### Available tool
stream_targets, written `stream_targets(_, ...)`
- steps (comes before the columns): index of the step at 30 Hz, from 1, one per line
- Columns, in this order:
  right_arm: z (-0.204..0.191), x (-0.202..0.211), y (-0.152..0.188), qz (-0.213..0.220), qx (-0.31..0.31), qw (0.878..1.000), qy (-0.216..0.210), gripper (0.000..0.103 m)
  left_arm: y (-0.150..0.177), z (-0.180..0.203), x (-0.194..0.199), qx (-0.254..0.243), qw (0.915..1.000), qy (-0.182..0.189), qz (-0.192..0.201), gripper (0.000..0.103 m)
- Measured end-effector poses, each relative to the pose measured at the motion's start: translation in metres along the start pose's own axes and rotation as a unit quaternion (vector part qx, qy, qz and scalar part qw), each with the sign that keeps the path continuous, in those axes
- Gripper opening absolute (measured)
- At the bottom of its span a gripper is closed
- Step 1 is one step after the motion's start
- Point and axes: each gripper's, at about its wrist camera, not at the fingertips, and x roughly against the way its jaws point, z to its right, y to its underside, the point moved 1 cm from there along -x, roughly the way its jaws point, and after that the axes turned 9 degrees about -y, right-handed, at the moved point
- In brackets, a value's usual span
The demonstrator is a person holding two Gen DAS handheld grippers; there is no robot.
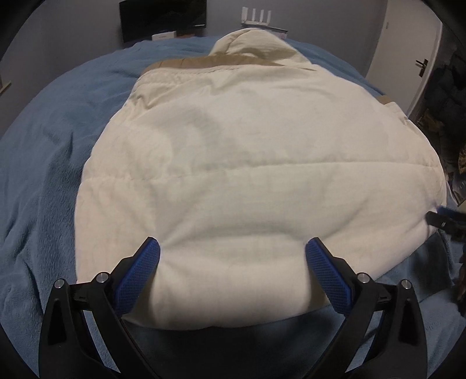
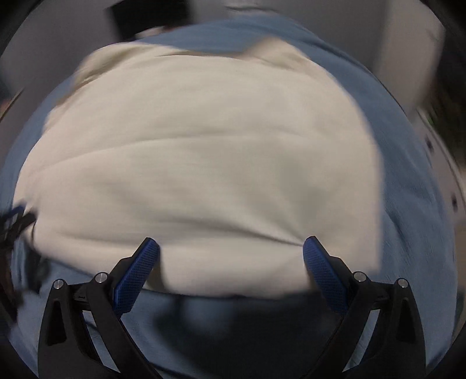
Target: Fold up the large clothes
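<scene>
1. Left gripper (image 1: pixel 233 253): jaws spread wide, nothing pinched, its two blue pads (image 1: pixel 139 271) straddling the near hem of the jacket (image 1: pixel 247 163).
2. Right gripper (image 2: pixel 231 252): equally wide, empty, at the same hem.
3. One cream padded jacket lies flat on one blue blanket (image 1: pixel 46 163).
4. Beyond the jacket: one dark monitor (image 1: pixel 163 20), one white router (image 1: pixel 257 17), grey walls.

Black gripper (image 1: pixel 233 247), blue mesh pads (image 1: pixel 139 277)

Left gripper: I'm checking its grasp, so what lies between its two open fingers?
In the left wrist view, the near hem of the cream padded jacket bulges between the open left gripper's fingers.
</scene>
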Motion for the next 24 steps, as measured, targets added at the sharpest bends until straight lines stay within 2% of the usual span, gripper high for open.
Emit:
stream_targets(1, 0.016, 0.002, 0.003, -0.007, -0.034, 0.999, 0.015, 0.095, 0.001, -0.005, -0.002, 0.008, 1.0000, -0.001, -0.005, 0.098)
stream_targets(2, 0.042, 0.002, 0.007, -0.013, -0.099, 0.995, 0.017, 0.095, 0.002, -0.009, -0.002, 0.015, 0.9999, -0.002, -0.008, 0.098)
stream_targets(4, 0.077, 0.005, 0.016, -0.013, -0.193, 0.981, -0.017, 0.095, 0.003, -0.015, -0.003, 0.026, 0.9995, -0.009, -0.013, 0.098)
stream_targets(5, 0.081, 0.009, 0.017, -0.008, -0.206, 0.978, -0.015, 0.095, 0.003, -0.018, -0.003, 0.033, 0.9993, -0.014, -0.014, 0.098)
stream_targets(8, 0.075, 0.030, 0.017, 0.031, -0.196, 0.980, 0.026, 0.095, 0.007, -0.037, -0.003, 0.072, 0.9965, -0.036, -0.020, 0.098)
stream_targets(10, 0.063, 0.045, 0.019, 0.056, -0.184, 0.981, 0.033, 0.095, 0.010, -0.053, -0.003, 0.111, 0.9925, -0.042, -0.031, 0.098)
stream_targets(12, 0.052, 0.058, 0.022, 0.076, -0.174, 0.981, 0.031, 0.095, 0.014, -0.073, 0.000, 0.160, 0.9849, -0.049, -0.044, 0.096)
stream_targets(13, 0.048, 0.066, 0.029, 0.085, -0.170, 0.981, 0.028, 0.095, 0.017, -0.083, 0.004, 0.187, 0.9800, -0.044, -0.050, 0.096)
stream_targets(15, 0.031, 0.082, 0.034, 0.108, -0.154, 0.982, 0.014, 0.095, 0.023, -0.092, 0.016, 0.214, 0.9757, -0.018, -0.045, 0.096)
stream_targets(17, 0.017, 0.098, 0.045, 0.129, -0.135, 0.982, -0.006, 0.095, 0.025, -0.087, 0.035, 0.209, 0.9777, 0.007, -0.022, 0.096)
stream_targets(19, -0.004, 0.109, 0.059, 0.134, -0.106, 0.985, -0.031, 0.095, 0.026, -0.076, 0.053, 0.182, 0.9833, 0.011, 0.002, 0.096)
stream_targets(22, -0.035, 0.115, 0.074, 0.126, -0.057, 0.990, -0.030, 0.095, 0.034, -0.046, 0.079, 0.118, 0.9927, 0.011, 0.024, 0.096)
stream_targets(24, -0.057, 0.114, 0.087, 0.115, -0.030, 0.993, -0.029, 0.095, 0.047, -0.029, 0.087, 0.084, 0.9961, 0.005, 0.025, 0.096)
